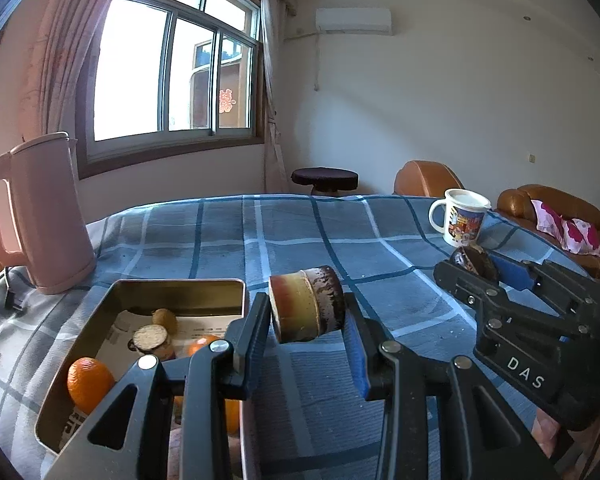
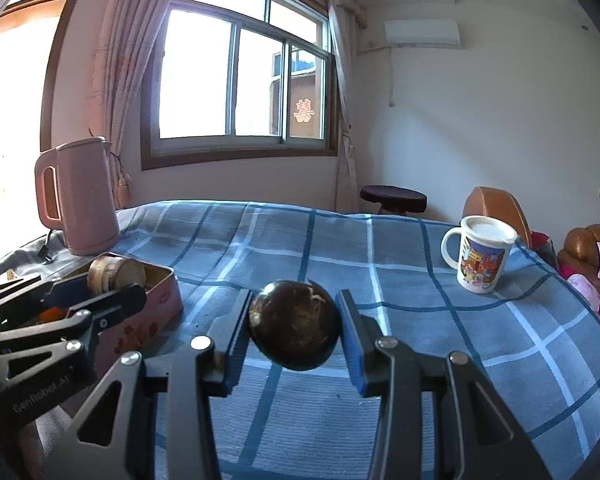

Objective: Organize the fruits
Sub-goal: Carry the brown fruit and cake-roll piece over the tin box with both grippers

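Observation:
My left gripper [image 1: 306, 303] is shut on a short brown-and-yellow cane segment [image 1: 306, 310], held just right of an open metal tin [image 1: 180, 282]. The tin holds two oranges [image 1: 89, 382], a second cane segment [image 1: 152, 340] and a small tan fruit [image 1: 165, 318]. My right gripper [image 2: 294, 304] is shut on a dark brown round fruit [image 2: 294, 326] above the checked cloth. In the left wrist view the right gripper [image 1: 474, 269] and its dark fruit [image 1: 472, 261] are at the right. In the right wrist view the left gripper [image 2: 110, 282] carries its cane segment [image 2: 116, 274] over the pink-sided tin [image 2: 156, 312].
A pink kettle [image 1: 44, 216] stands behind the tin at the table's far left, with its cord beside it. A printed white mug [image 2: 482, 256] stands at the far right near the table's edge. The blue checked cloth [image 2: 300, 240] covers the table. A brown sofa [image 1: 552, 208] and a dark stool [image 1: 324, 178] lie beyond.

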{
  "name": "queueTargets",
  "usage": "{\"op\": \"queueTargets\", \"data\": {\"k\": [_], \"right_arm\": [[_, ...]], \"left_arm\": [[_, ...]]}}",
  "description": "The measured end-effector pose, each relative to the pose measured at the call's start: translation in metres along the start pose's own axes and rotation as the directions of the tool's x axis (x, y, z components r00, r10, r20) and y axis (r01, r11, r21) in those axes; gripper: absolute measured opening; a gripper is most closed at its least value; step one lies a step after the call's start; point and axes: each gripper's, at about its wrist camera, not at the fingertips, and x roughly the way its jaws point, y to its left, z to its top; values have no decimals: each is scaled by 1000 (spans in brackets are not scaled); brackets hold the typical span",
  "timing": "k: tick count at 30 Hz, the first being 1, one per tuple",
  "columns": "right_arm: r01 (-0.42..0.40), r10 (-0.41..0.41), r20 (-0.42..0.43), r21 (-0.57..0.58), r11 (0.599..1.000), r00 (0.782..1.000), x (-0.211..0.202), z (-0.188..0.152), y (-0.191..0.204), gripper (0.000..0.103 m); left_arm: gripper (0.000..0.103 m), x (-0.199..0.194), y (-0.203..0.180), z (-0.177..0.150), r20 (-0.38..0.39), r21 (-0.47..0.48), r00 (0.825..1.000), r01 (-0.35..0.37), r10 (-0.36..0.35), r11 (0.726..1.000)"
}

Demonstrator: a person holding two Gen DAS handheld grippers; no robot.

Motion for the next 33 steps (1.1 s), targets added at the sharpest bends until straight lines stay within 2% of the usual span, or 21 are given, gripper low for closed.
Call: {"op": "queueTargets", "data": {"k": [33], "right_arm": [[-116, 122, 46, -111, 987, 992, -4, 22, 61, 44]], "left_arm": [[37, -27, 48, 4, 25, -47, 996, -87, 89, 995]]}}
